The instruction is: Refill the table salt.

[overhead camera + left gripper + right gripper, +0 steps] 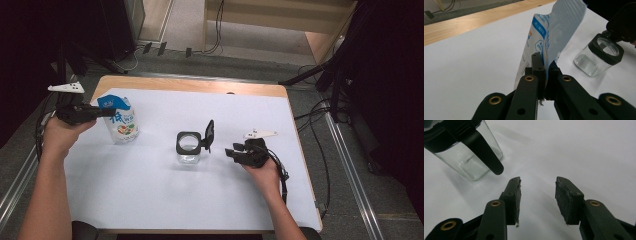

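A blue and white printed pouch (121, 121) stands upright on the white sheet at the left. My left gripper (111, 112) is shut on its top edge; in the left gripper view the pads pinch the pouch (541, 42) between them at the left gripper (545, 71). A square clear glass jar (189, 148) with a black rim and flipped-up lid stands mid-table, also seen as the jar (599, 57) and the jar (471, 157). My right gripper (231, 151) rests just right of the jar, and its jaws stand open with nothing between them at the right gripper (537, 192).
The white sheet (165, 195) covers a wooden table (200, 86). Cables and dark stands lie on the floor beyond the far and right edges. The jar's black lid (209, 134) tilts up toward my right gripper.
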`<control>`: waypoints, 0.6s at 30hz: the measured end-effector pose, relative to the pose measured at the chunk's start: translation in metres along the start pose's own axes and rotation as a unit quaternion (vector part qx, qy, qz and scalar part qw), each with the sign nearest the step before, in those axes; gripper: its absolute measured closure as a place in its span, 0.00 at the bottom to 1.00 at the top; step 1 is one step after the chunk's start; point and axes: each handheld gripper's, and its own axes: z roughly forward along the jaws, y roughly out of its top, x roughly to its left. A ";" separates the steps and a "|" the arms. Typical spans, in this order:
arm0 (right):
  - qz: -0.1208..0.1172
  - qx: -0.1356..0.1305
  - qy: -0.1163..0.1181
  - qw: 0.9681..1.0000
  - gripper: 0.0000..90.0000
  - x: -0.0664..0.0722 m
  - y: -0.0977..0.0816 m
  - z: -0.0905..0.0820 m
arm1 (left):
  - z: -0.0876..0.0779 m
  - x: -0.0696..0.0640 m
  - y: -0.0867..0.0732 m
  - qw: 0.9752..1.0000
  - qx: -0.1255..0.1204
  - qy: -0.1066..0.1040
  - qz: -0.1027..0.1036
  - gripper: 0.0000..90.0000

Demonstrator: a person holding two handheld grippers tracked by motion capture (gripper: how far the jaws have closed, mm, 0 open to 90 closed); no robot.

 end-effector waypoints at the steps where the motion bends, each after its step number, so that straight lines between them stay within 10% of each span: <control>1: 0.000 0.000 0.000 1.000 0.63 0.000 0.000 0.000 | 0.000 -0.001 0.001 1.000 -0.001 -0.001 -0.003 1.00; 18: 0.001 -0.027 0.019 0.999 0.62 0.012 0.004 -0.009 | -0.010 -0.028 0.017 0.999 -0.021 0.000 -0.024 1.00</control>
